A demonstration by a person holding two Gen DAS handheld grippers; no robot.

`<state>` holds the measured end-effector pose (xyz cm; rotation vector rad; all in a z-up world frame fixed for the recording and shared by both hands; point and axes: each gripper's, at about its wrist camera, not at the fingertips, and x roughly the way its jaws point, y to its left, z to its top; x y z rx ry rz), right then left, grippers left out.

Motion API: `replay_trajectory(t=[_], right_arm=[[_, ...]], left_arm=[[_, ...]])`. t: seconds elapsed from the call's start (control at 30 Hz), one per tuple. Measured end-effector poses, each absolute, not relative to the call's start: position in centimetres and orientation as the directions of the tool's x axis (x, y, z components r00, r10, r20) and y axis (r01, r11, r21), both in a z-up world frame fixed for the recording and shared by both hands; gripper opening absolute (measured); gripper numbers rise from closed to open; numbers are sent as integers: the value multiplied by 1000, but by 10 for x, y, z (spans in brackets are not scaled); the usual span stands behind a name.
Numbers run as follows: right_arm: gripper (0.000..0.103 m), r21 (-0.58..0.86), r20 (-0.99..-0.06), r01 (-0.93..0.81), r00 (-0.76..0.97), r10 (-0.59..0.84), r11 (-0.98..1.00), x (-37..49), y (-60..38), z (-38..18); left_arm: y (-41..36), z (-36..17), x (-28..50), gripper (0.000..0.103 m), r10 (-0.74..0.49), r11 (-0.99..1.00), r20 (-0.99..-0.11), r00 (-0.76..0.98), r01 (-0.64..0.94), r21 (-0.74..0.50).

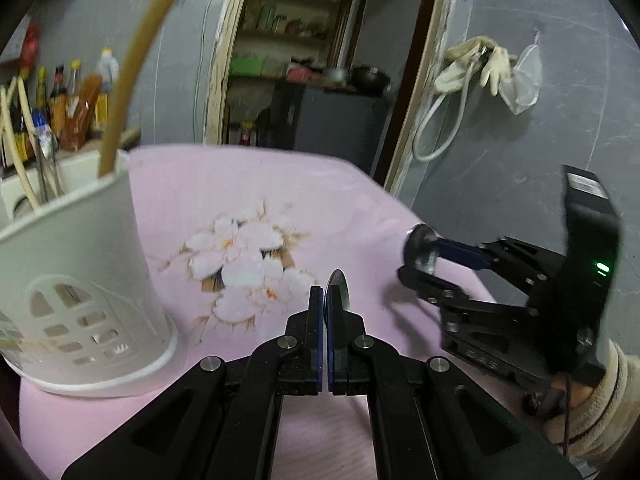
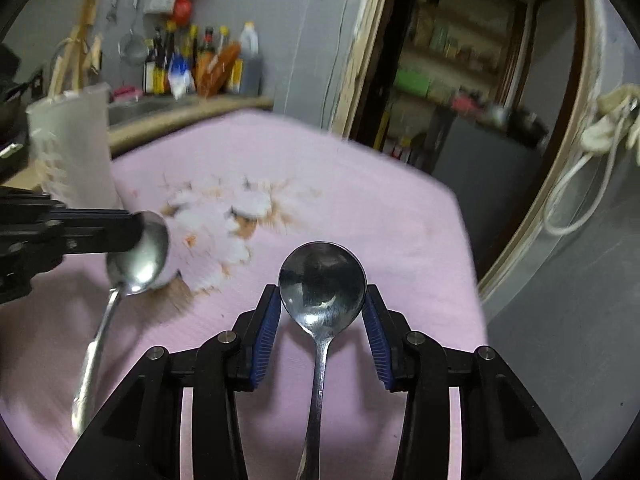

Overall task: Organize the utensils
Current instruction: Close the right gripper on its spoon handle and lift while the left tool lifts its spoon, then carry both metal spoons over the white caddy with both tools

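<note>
Above a pink flowered tablecloth (image 1: 192, 184), the left gripper (image 1: 324, 300) pinches one steel spoon (image 1: 338, 290) edge-on between closed jaws. At three o'clock, the right gripper (image 2: 322, 312) clamps a second spoon (image 2: 322, 280) across its glossy round bowl. At nine o'clock stands a white perforated plastic utensil holder (image 1: 80, 280).

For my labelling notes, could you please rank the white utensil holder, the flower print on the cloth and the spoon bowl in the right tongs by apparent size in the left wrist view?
1. white utensil holder, though nearness inflates it
2. flower print
3. spoon bowl
</note>
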<state>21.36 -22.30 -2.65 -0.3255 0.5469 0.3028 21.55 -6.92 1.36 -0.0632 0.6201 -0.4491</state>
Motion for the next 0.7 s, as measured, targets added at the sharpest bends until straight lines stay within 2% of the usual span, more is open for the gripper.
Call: replay_trajectory(t=[0.27,0.43,0.7], right_arm=[[39,-269,-292,-276,936,195,923,163,-228,-3],[39,-275,-222,-253,955,195,927,152,-227,2],[39,-261,-181,-243,963,200,934,146,-229,5]], left_arm=[[-66,25,197,0,-426,904,-424,799,391,-172],[-64,26,188,0,-435,901,-375,819,399,-172],[-60,30,186,0,-436,900,-351,829,399,-175]])
